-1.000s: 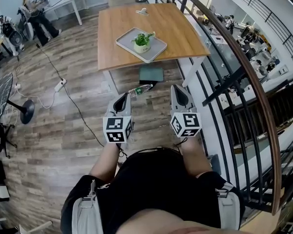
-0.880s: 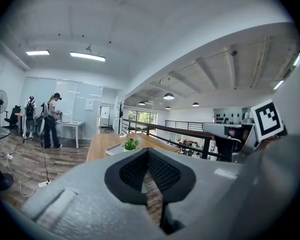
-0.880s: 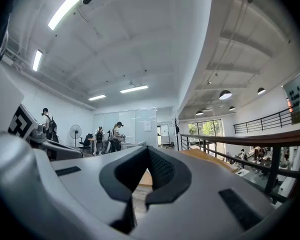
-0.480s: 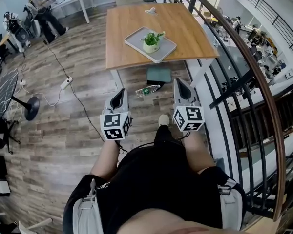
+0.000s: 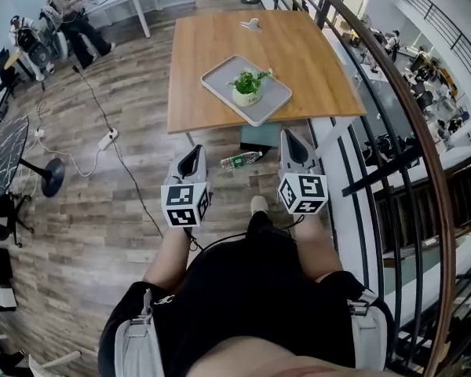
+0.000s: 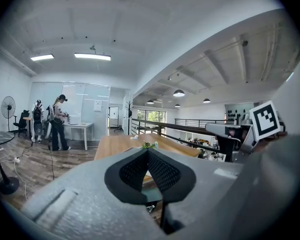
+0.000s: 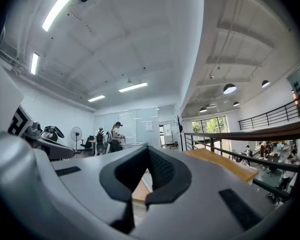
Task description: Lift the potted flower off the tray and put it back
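the wooden table (image 5: 298, 61) stands ahead of the person, well apart from both grippers. toward its near edge lies a grey rectangular tray (image 5: 224, 77), set at an angle to the table's sides. the potted flower (image 5: 247, 93) stands upright on the tray, about at its middle. by its size it should be light and a little top-heavy. the pot looks stiff and smooth, so it could slip or tip, and the leaves are soft and easily crushed. it is best taken by the pot's 2 sides, below the rim, not by the plant. the pot is small, round and pale, with a tuft of green leaves above it. the left gripper (image 5: 194, 155) and the right gripper (image 5: 292, 140) are held side by side over the floor, pointing toward the table. each has its 2 jaws closed together with nothing between them.
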Demonstrator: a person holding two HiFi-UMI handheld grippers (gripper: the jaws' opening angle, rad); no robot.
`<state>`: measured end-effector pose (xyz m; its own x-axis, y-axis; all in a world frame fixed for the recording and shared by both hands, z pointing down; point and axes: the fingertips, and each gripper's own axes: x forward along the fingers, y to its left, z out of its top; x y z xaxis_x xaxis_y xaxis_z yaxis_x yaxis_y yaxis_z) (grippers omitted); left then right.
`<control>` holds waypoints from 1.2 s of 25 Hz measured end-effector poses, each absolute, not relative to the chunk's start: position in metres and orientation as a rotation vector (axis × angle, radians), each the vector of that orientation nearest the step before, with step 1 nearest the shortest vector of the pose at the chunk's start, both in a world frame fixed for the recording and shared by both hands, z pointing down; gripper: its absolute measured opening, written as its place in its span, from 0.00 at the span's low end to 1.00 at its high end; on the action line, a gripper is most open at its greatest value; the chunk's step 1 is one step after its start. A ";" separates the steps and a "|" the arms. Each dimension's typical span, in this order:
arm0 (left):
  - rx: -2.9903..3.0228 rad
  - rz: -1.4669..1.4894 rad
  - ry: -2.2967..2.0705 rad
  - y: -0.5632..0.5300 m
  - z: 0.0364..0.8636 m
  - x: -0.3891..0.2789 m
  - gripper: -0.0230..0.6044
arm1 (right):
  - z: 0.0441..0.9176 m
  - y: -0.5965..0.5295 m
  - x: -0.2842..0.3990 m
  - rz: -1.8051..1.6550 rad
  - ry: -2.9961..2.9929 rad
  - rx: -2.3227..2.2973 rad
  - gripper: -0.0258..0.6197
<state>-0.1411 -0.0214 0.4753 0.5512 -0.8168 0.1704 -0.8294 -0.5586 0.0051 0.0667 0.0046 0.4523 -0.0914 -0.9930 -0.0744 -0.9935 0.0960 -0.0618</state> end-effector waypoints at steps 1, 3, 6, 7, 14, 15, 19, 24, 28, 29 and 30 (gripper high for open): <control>2.684 0.229 -1.439 -0.036 0.475 -0.134 0.06 | 0.453 -0.012 0.074 0.002 2.257 -2.043 0.04; 2.666 0.238 -1.455 -0.065 0.477 -0.120 0.06 | 0.454 -0.045 0.091 -0.007 2.270 -2.032 0.04; 2.639 0.260 -1.477 -0.111 0.475 -0.095 0.06 | 0.451 -0.096 0.117 -0.018 2.294 -2.011 0.04; 2.631 0.267 -1.486 -0.127 0.474 -0.086 0.06 | 0.450 -0.113 0.126 -0.021 2.304 -2.002 0.04; 2.597 0.281 -1.533 -0.220 0.459 -0.041 0.06 | 0.439 -0.214 0.169 -0.034 2.369 -1.945 0.04; 2.592 0.284 -1.539 -0.229 0.457 -0.038 0.06 | 0.438 -0.224 0.173 -0.038 2.370 -1.940 0.04; 2.565 0.296 -1.556 -0.248 0.457 -0.035 0.06 | 0.441 -0.249 0.182 -0.071 2.374 -1.932 0.04; 2.528 0.346 -1.566 -0.265 0.475 -0.049 0.06 | 0.449 -0.266 0.176 -0.068 2.383 -1.938 0.04; 2.536 0.347 -1.549 -0.274 0.472 -0.051 0.06 | 0.450 -0.265 0.180 -0.077 2.357 -1.960 0.04; 2.541 0.341 -1.547 -0.276 0.469 -0.051 0.06 | 0.447 -0.265 0.180 -0.075 2.350 -1.948 0.04; 2.543 0.336 -1.544 -0.278 0.467 -0.050 0.06 | 0.444 -0.266 0.180 -0.069 2.343 -1.928 0.04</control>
